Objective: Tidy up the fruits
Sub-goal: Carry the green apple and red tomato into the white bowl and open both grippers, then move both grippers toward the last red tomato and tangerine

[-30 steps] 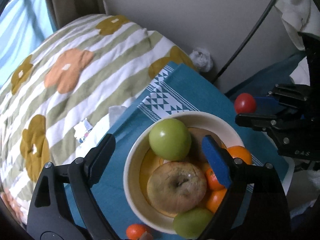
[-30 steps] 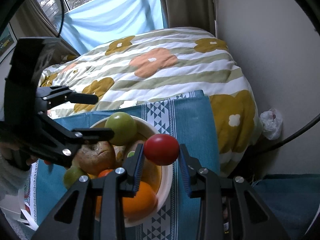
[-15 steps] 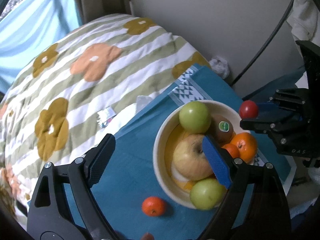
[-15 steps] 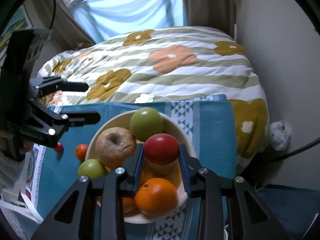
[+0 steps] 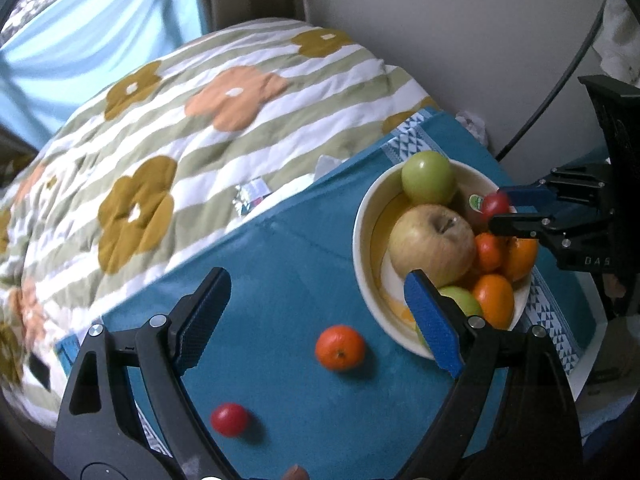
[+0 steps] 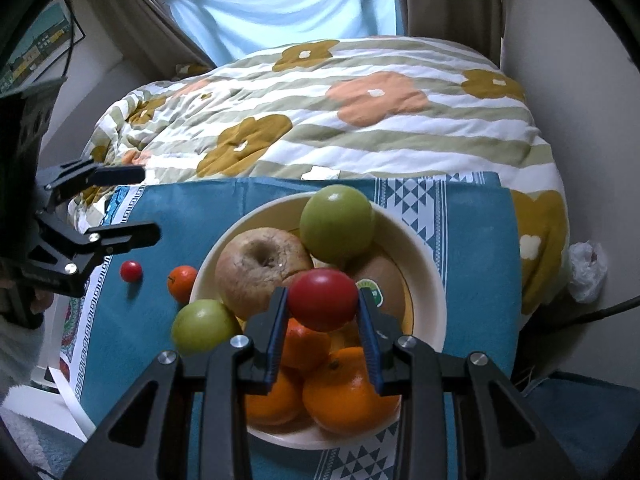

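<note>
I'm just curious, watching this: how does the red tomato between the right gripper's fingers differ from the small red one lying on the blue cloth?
The tomato between the fingers hangs over the bowl, while the small red one lies on the blue cloth outside the bowl. The first sits in the right gripper, whose jaws are opening; the second lies free, near the open left gripper. Both are round, red and glossy.

Cream bowl (image 6: 432, 280) on the teal cloth, piled w/ fruit: two green apples (image 6: 338, 224), a big tan wrinkled apple (image 6: 260, 266), a brown stickered fruit (image 6: 384, 276), several oranges (image 6: 348, 396). Red tomato (image 6: 323, 299) sits above the pile – between the right tool's (image 6: 323, 334) opening pads. Outside the bowl, left of it: small orange (image 5: 340, 347) and small red tomato (image 5: 229, 419), apart.
</note>
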Demonstrator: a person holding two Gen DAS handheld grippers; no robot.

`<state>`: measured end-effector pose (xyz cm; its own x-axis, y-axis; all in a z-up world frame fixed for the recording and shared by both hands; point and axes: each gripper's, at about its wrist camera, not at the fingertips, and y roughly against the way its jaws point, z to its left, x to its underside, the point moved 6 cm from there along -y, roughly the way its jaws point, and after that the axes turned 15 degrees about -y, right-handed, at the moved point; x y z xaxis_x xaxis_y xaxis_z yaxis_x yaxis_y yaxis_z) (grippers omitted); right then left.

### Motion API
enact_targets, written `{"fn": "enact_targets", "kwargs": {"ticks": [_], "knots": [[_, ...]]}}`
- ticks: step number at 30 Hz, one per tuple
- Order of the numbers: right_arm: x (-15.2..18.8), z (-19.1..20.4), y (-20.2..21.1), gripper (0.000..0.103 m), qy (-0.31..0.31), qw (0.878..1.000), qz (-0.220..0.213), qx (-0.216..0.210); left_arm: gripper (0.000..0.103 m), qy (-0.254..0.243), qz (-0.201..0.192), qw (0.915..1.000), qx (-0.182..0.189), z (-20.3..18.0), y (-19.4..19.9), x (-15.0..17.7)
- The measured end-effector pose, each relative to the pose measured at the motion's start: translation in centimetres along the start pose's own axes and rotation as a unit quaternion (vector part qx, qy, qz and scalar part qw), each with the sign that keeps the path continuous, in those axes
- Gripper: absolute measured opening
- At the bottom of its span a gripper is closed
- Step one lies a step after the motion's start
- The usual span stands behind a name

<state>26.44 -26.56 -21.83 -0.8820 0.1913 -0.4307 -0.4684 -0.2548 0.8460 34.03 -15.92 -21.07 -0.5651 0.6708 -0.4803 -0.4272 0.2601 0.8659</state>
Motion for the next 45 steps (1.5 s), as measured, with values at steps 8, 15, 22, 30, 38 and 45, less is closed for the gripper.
{"fn": "enact_targets", "kwargs": {"ticks": [8, 15, 22, 30, 38, 45], "knots": [[0.3, 0.5, 2.0, 0.099, -0.002, 0.999, -0.045, -0.013, 0.094, 0.04, -0.009, 0.999, -0.017, 0.7, 2.4, 2.5], [1.0, 1.8, 5.3, 0.102, 0.019, 0.997, -0.077, -0.017, 0.094, 0.066, -0.029, 0.9963, -0.046, 0.9, 6.4, 4.1], [2.7, 3.9, 7.9, 0.102, 0.048, 0.996, -0.072, -0.003, 0.103, 0.107, -0.05, 0.9876, -0.104, 0.7, 11.9, 7.8], [4.8, 7.7, 10.1, 0.102, 0.066, 0.993, -0.099, -0.004, 0.103, 0.132, -0.049, 0.9796, -0.144, 0.3, 16.0, 13.7], [7.1, 12.2, 7.0, 0.102, 0.037, 0.996, -0.076, -0.001, 0.103, 0.131, -0.052, 0.9824, -0.123, 1.5, 15.8, 16.9], [8.4, 14.4, 2.4, 0.102, -0.052, 0.996, -0.069, 0.032, 0.103, 0.115, -0.054, 0.9903, -0.056, 3.5, 12.0, 17.8]]}}
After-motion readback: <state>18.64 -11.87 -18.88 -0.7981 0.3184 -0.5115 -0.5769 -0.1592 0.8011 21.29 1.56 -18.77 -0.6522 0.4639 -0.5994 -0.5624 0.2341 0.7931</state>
